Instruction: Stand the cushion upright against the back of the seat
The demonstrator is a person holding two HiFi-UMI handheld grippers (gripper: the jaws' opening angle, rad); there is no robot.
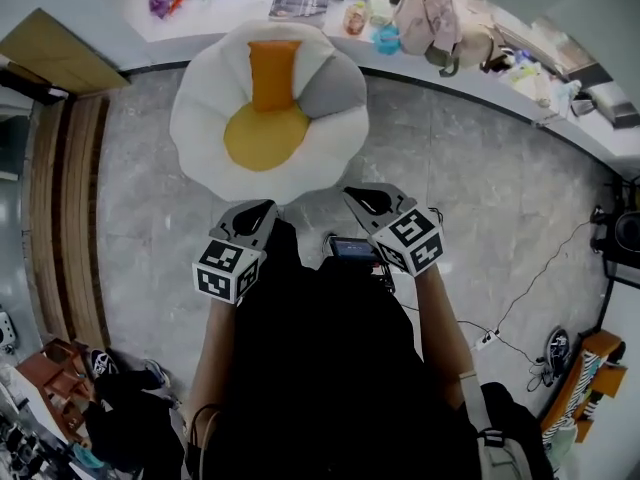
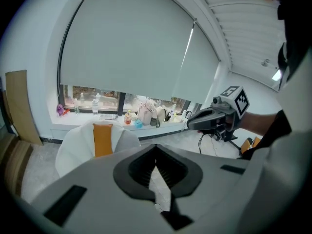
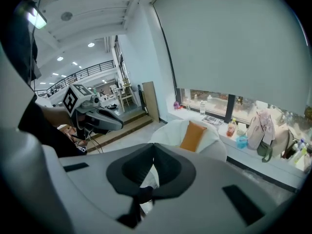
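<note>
Two grippers are hanging low in the head view, close to the person's body. The left gripper (image 1: 262, 209) and the right gripper (image 1: 362, 200) are both pointing toward the white petal-shaped seat (image 1: 200, 118), with grey floor (image 1: 450, 188) lying between. The orange cushion (image 1: 273, 75) is standing on end against the seat's back, its long axis running from the yellow seat pad (image 1: 262, 138) up toward the cluttered window ledge (image 1: 220, 16).

In the left gripper view, the jaws are pressing together with nothing between them. The cushion (image 2: 102, 139) is standing upright in the seat (image 2: 73, 147), and bags (image 2: 146, 113) are lining the ledge behind.

In the right gripper view, the jaws are likewise meeting on nothing. The cushion (image 3: 193, 136) is leaning back, its top tilting right. The left gripper's cube (image 3: 73, 99) is showing a black-and-white square marker.
</note>
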